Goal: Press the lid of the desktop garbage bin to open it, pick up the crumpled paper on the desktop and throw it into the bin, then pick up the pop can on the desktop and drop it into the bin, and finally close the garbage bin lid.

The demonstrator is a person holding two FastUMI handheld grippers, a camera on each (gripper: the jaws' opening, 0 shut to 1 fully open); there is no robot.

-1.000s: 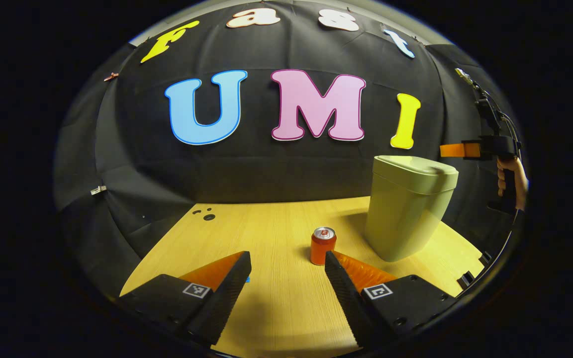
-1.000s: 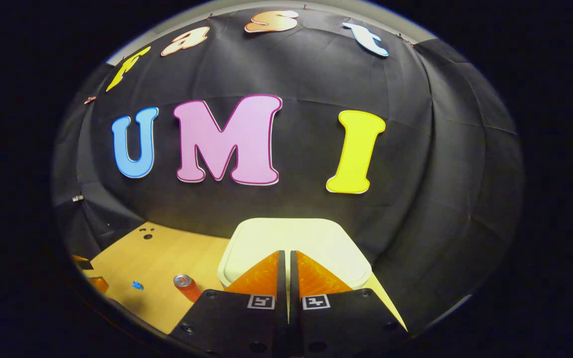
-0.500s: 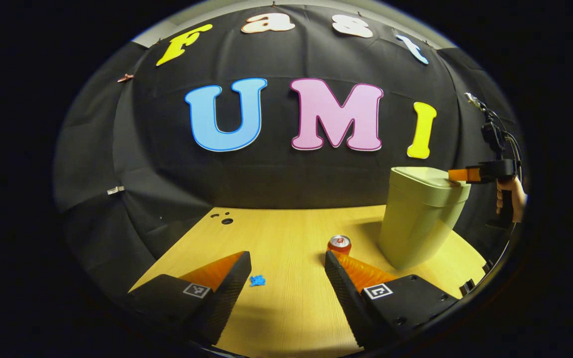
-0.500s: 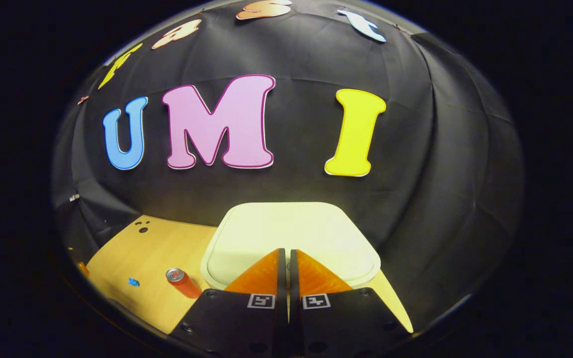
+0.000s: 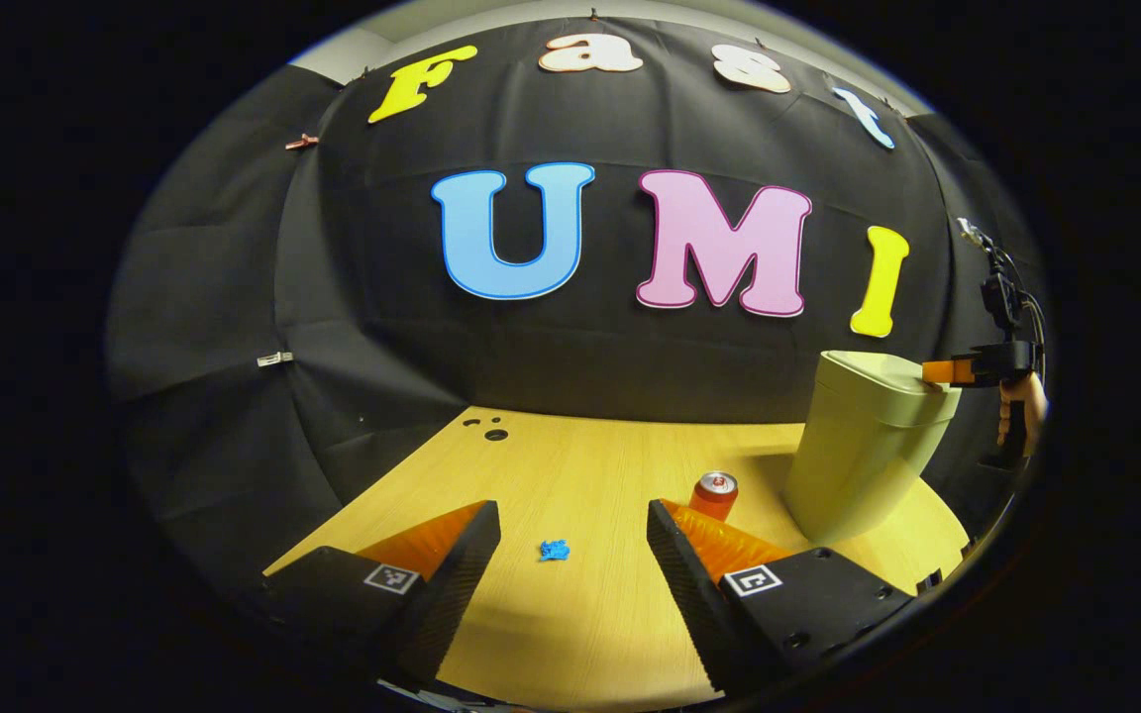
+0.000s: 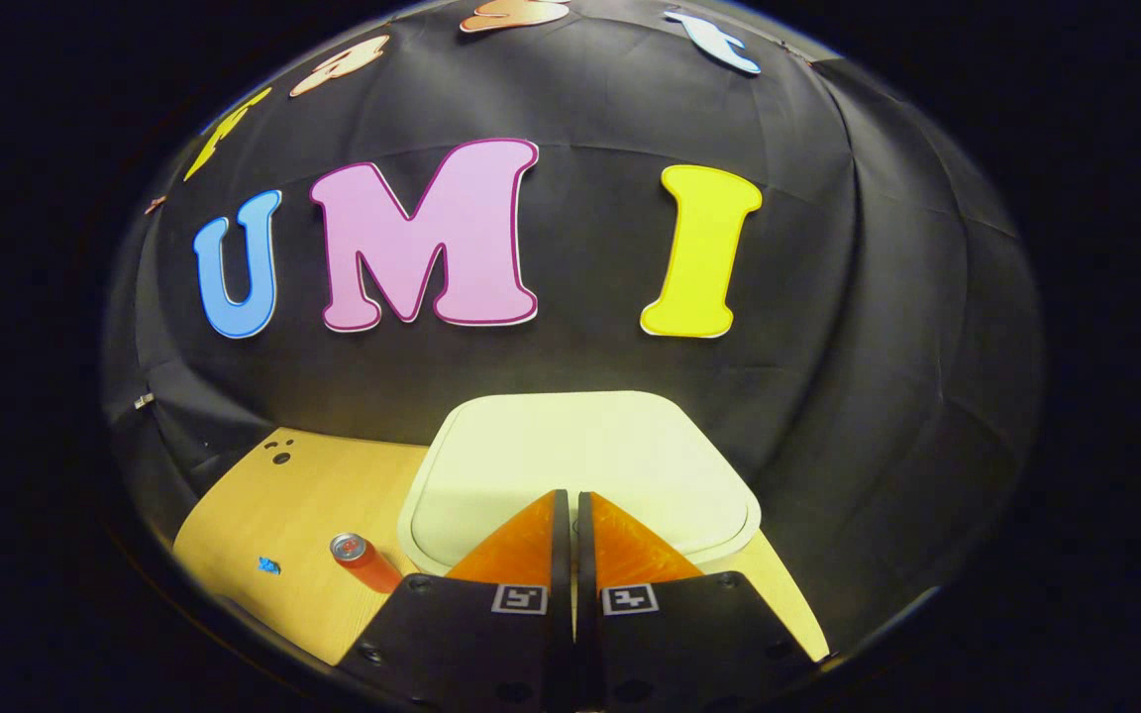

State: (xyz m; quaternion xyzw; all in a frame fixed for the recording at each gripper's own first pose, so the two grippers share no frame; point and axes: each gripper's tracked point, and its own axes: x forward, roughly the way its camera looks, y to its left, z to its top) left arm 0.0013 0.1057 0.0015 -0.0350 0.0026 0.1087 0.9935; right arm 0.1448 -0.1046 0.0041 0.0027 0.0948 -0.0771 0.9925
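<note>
We are bringing the right gripper (image 6: pixel 570 495), its fingers pressed together on nothing, down onto the near edge of the lid (image 6: pixel 580 446) of the garbage bin (image 5: pixel 868 446); the lid is lying flat and closed directly under and ahead of the tips, so the press is going straight down, and the left gripper view is showing those tips at the lid's right rim. Compared with half a second ago, they are sitting lower and closer over the lid. Our left gripper (image 5: pixel 570 525) is hanging spread open above the desktop (image 5: pixel 580 465), with the crumpled paper (image 5: pixel 554 550) now lying between its fingers, the pop can (image 5: pixel 714 493) standing upright beside the bin.
</note>
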